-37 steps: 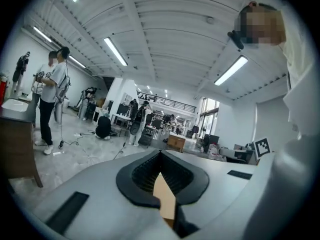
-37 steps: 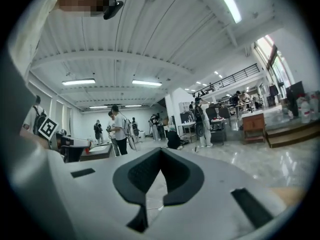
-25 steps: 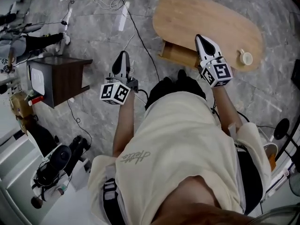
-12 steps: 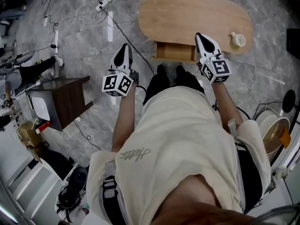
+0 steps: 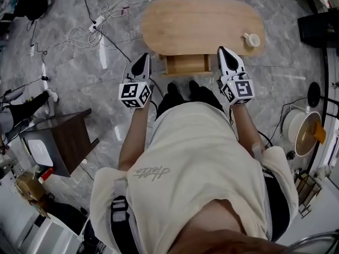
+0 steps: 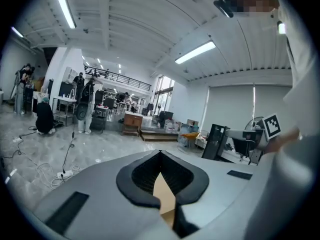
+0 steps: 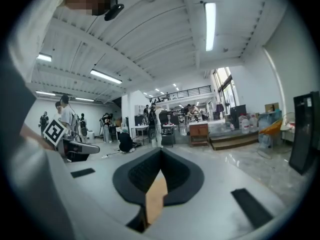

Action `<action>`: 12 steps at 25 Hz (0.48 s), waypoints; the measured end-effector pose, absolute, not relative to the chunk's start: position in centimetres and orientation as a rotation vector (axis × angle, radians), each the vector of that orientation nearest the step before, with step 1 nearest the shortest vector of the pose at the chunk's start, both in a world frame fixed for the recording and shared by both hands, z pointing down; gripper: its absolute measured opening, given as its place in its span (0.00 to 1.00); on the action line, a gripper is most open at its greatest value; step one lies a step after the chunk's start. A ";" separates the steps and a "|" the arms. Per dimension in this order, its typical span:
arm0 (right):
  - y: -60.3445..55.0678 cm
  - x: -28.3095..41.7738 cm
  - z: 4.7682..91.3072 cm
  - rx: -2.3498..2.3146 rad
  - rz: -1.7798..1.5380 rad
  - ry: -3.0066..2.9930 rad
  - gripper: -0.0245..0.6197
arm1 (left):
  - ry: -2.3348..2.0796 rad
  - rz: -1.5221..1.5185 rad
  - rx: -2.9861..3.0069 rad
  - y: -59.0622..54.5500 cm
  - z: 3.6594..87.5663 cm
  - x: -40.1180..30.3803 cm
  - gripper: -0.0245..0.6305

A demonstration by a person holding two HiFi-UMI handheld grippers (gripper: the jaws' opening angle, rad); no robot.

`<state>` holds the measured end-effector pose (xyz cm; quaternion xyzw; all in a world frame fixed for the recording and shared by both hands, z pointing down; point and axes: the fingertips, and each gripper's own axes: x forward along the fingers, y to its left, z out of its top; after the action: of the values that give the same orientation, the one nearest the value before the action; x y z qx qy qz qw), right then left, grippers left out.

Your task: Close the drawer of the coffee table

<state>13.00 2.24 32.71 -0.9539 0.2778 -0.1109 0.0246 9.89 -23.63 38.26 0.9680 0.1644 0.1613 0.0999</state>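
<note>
In the head view an oval wooden coffee table (image 5: 201, 20) stands on the grey marble floor ahead of me. Its drawer (image 5: 186, 64) is pulled out toward my feet. A white cup (image 5: 250, 39) sits on the tabletop's right end. My left gripper (image 5: 143, 61) hovers just left of the drawer, apart from it. My right gripper (image 5: 223, 53) hovers just right of it, over the table's near edge. In the left gripper view the left gripper (image 6: 160, 153) is shut and holds nothing. The right gripper (image 7: 161, 150) in its own view is shut and holds nothing too.
A dark wooden side table (image 5: 66, 139) stands at the left. Cables and a power strip (image 5: 98, 23) lie on the floor left of the coffee table. A white bucket (image 5: 301, 132) and a black box (image 5: 318, 28) sit at the right. People stand far off in the hall.
The coffee table and drawer have shifted left and toward the middle of the head view, so the drawer now lies between the two grippers. Both grippers stayed shut.
</note>
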 end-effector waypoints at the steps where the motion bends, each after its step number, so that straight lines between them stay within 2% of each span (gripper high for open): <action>1: 2.4 12.5 32.9 -2.963 -0.349 0.827 0.03 | 0.508 0.481 2.852 -23.6 38.7 9.9 0.04; 12: 4.7 8.3 37.1 -3.036 -0.521 0.675 0.03 | 0.635 0.602 2.748 -21.7 43.8 9.4 0.04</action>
<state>8.26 4.73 37.07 -0.9627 0.2141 -0.1651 -0.0061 9.43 -21.66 43.77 0.9451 0.2182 0.2069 0.1283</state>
